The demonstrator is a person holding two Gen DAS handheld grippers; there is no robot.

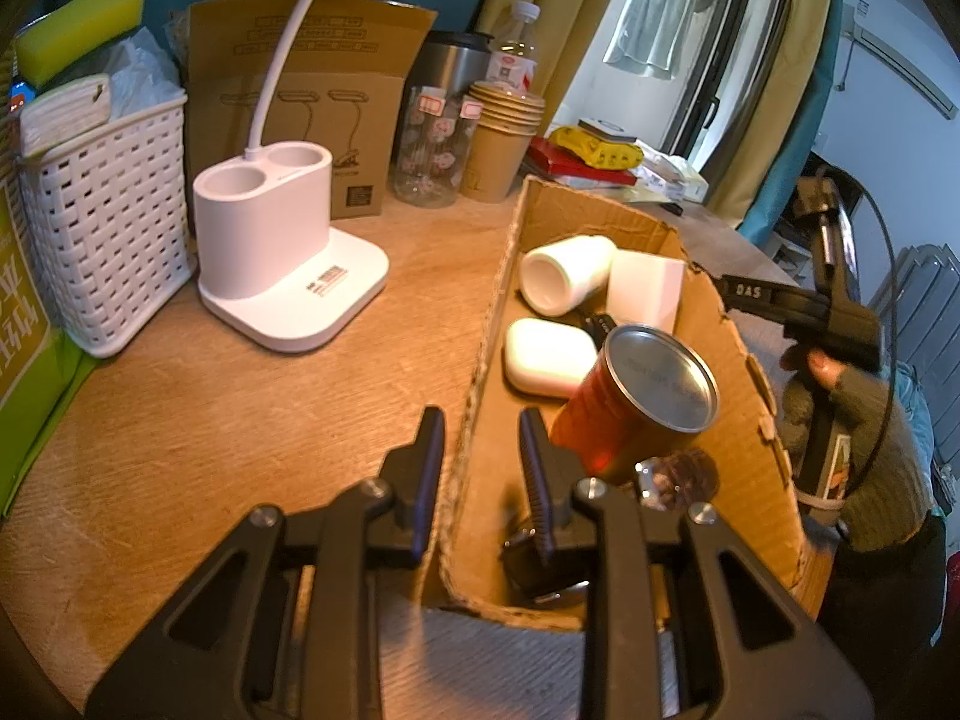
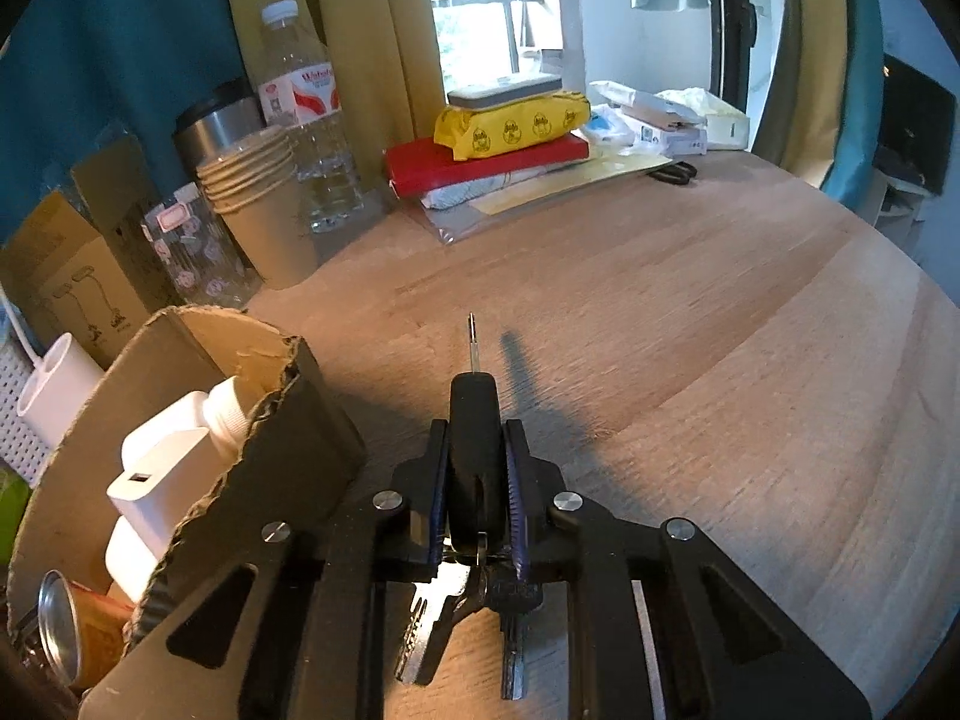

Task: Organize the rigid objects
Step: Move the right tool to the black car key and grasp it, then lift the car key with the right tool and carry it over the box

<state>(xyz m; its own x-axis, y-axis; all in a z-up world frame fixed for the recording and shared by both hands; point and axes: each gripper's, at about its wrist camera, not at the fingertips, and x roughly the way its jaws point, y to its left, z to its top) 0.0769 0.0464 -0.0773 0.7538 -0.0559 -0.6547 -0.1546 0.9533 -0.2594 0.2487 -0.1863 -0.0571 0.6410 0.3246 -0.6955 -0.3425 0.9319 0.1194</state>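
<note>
With the right gripper (image 2: 477, 480) pinching the black key fob (image 2: 474, 420) just right of the box (image 2: 288, 420) and the left gripper (image 1: 480, 468) clamped on its near wall, the dangling keys (image 2: 432, 630) could snag that wall, I judge.

This is a lived-in room of a home. A round wooden table (image 2: 660, 276) stands by yellow curtains (image 2: 360, 60) and a balcony door with laundry (image 1: 654, 18) hanging outside. Household clutter lines its far edge: a white desk lamp (image 1: 282, 240), a woven basket (image 1: 108, 222), stacked paper cups (image 1: 501, 138), a water bottle (image 2: 309, 120), a steel mug (image 2: 219, 120) and tissue packs (image 2: 516, 123). A radiator (image 1: 924, 312) stands by the wall.
</note>
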